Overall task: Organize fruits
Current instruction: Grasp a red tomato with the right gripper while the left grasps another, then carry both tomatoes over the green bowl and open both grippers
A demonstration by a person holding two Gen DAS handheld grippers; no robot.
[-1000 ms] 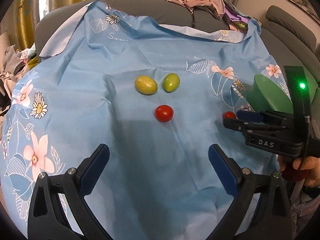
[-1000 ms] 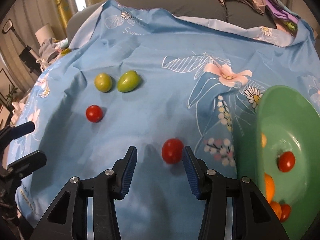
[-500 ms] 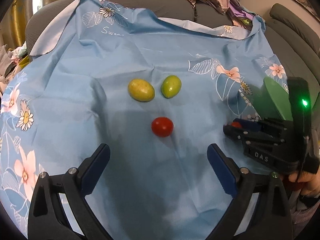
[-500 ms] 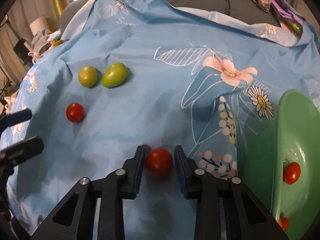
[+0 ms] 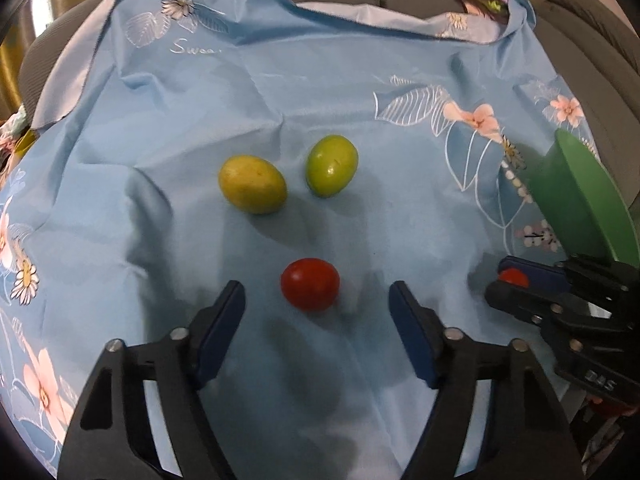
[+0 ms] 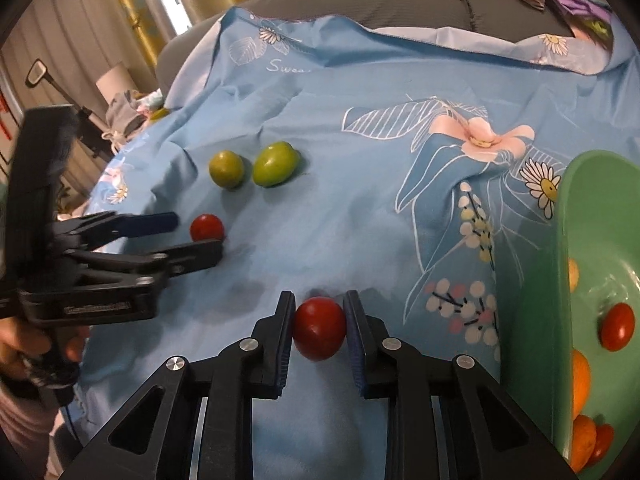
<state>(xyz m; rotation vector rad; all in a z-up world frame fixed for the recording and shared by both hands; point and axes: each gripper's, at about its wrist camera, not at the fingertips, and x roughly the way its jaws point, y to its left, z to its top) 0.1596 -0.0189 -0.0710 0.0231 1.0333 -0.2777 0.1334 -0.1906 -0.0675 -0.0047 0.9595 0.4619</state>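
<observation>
1. Pinching a red tomato [image 6: 319, 333] between the two pads, my right gripper [image 6: 319, 334] is pressing on it from both sides; the tomato is sitting low over the blue flowered cloth [image 6: 360, 184], just left of the green bowl [image 6: 560, 280].
2. I am closing my left gripper [image 5: 316, 322] around a second red tomato [image 5: 310, 284]. Its jaws are standing about half apart, and the tomato is lying on the cloth [image 5: 280, 100] just ahead of the tips, between the lines of the two fingers, with neither pad touching it.
3. From the right camera, my left gripper [image 6: 196, 238] is reaching in from the left edge, its tips bracketing that same tomato [image 6: 207, 228], which is resting on the cloth.
4. From the left camera, my right gripper [image 5: 510, 284] is showing at the right edge with a sliver of red, the gripped tomato [image 5: 514, 277], peeking between its tips, right under the rim of the bowl [image 5: 580, 200].
5. Two green fruits are lying side by side farther back on the cloth: a yellowish one [image 5: 252, 189] to the left and a greener one [image 5: 331, 165] to the right, close together but not touching.
6. The bowl is holding a red tomato [image 6: 618, 326] and several orange fruits [image 6: 580, 376] along its lower side.
7. The cloth is lying wrinkled over a grey sofa [image 6: 440, 0].
</observation>
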